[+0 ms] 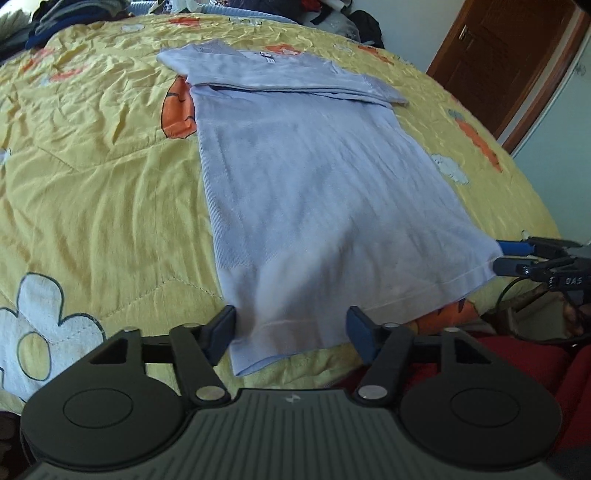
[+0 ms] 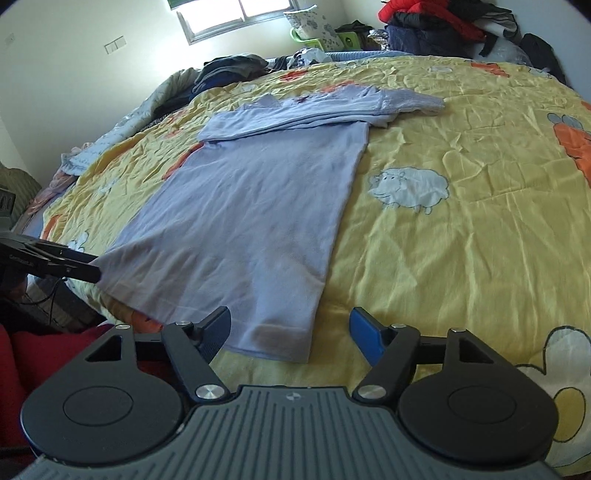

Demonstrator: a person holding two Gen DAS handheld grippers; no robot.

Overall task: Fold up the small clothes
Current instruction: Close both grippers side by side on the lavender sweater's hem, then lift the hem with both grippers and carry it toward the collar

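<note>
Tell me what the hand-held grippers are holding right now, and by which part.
Nothing is clamped. Both the left hand-held gripper and right hand-held gripper are open, each straddling a near hem corner of the lavender shirt.

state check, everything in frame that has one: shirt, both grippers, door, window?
shirt: flat on the bed quilt, sleeves folded across the top, body not yet folded
left gripper: open, straddling the near hem corner
right gripper: open, at the other hem corner
door: looks shut
window: cannot tell
</note>
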